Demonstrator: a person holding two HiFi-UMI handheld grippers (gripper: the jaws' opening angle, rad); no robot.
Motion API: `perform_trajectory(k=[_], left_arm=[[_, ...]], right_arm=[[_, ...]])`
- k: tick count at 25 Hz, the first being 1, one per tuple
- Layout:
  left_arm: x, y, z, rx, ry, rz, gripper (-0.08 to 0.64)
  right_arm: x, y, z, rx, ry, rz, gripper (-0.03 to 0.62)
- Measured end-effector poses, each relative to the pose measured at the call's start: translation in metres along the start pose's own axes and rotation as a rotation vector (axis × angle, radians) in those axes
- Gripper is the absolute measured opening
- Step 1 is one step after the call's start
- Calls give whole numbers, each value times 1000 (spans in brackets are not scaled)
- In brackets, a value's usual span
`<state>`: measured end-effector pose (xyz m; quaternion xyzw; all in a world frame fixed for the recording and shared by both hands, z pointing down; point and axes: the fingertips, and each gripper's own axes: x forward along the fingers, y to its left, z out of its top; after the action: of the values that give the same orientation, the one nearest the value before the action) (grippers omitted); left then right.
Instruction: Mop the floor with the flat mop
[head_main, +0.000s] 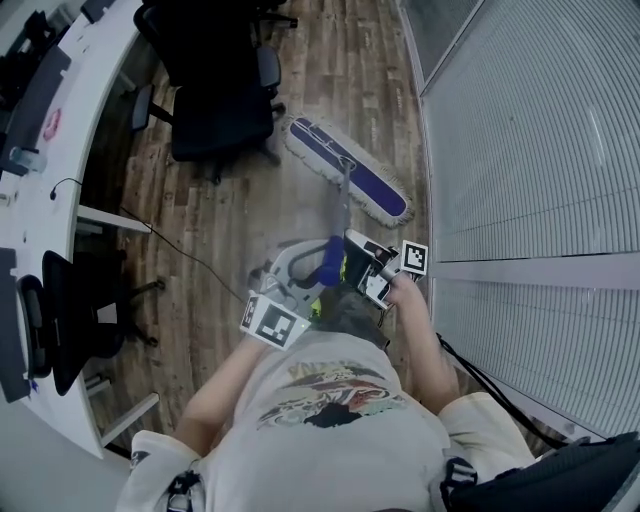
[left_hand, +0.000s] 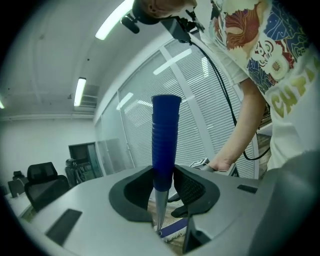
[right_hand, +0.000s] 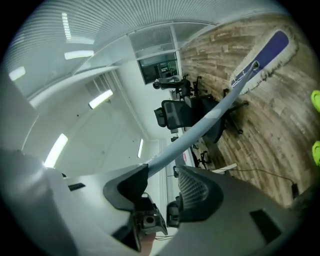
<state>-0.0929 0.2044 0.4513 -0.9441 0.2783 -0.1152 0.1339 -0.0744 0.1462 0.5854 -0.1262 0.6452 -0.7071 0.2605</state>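
A person's white printed shirt is filling the bottom of the head view, closest to the camera, with both bare forearms reaching forward from it.

Just past the shirt, the left gripper is clamping the mop by its blue grip. In the left gripper view, both dark pads are pressing on that blue grip, which is standing upright between the jaws of the left gripper. The person's other hand is showing just behind it.

Beside it, slightly further out, the right gripper is closing on the grey pole below the grip. In the right gripper view, the pole is running between the jaws of the right gripper and slanting away toward the floor.

Further on, the pole is leading down to the mop head, blue with a pale fringe, which is lying flat and slanted on the wood floor. The mop head is sitting near the wall of white blinds on the right and just beside the base of a black chair.

A thin cable is trailing across the floor on the left. A second black chair is standing at the left edge, tucked against a curved white worktop that is sweeping up toward the far left corner.
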Motion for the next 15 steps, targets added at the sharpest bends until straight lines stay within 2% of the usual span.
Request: perform_trajectory(k=[5, 11, 15], left_arm=[[-3, 5, -5, 2, 1, -8, 112], [-15, 3, -11, 25, -4, -36, 112], [-27, -7, -19, 61, 13, -66, 112]], right_arm=[[10, 7, -1, 96, -30, 96, 178], [21, 10, -9, 147, -28, 132, 191], [22, 1, -22, 146, 5, 97, 193]])
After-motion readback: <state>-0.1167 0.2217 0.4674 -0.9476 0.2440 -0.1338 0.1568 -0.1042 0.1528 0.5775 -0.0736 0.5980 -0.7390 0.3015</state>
